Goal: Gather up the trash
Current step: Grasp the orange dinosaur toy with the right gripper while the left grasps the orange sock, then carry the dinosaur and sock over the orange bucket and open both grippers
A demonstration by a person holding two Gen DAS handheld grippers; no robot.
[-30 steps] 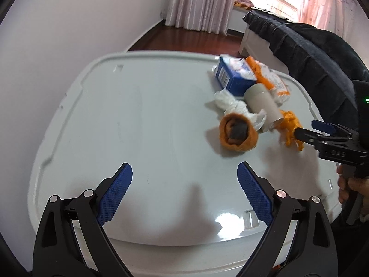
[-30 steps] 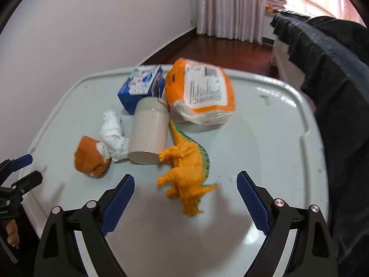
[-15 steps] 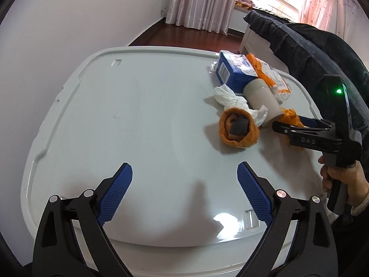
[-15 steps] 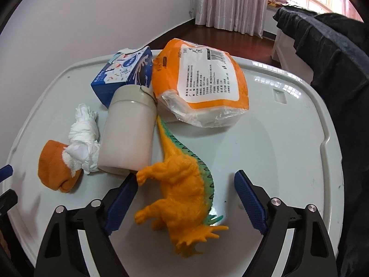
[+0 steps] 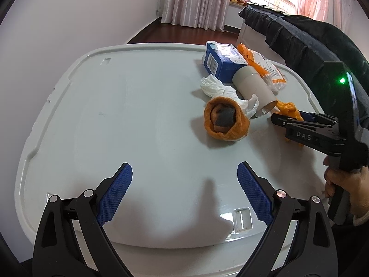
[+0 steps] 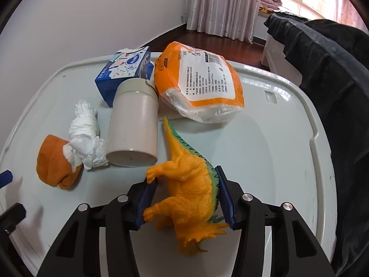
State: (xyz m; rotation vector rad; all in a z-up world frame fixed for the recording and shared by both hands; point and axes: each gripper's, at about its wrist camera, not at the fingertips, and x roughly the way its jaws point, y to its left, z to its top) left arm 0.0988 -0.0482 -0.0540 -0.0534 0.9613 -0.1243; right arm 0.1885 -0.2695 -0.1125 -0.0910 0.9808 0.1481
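We are closing right tongs (image 6: 186, 198) across dinosaur toy (image 6: 191, 184) | long axis pointing away along table (image 6: 265, 143) | left tongs (image 5: 184, 194) idling wide, farther off.

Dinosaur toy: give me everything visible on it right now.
The dinosaur toy looks like orange moulded plastic with a green spiny ridge down its back and tail. It lies on the white table, tail tip pointing at the packet. The right gripper is closed on its body, pads on belly and back.
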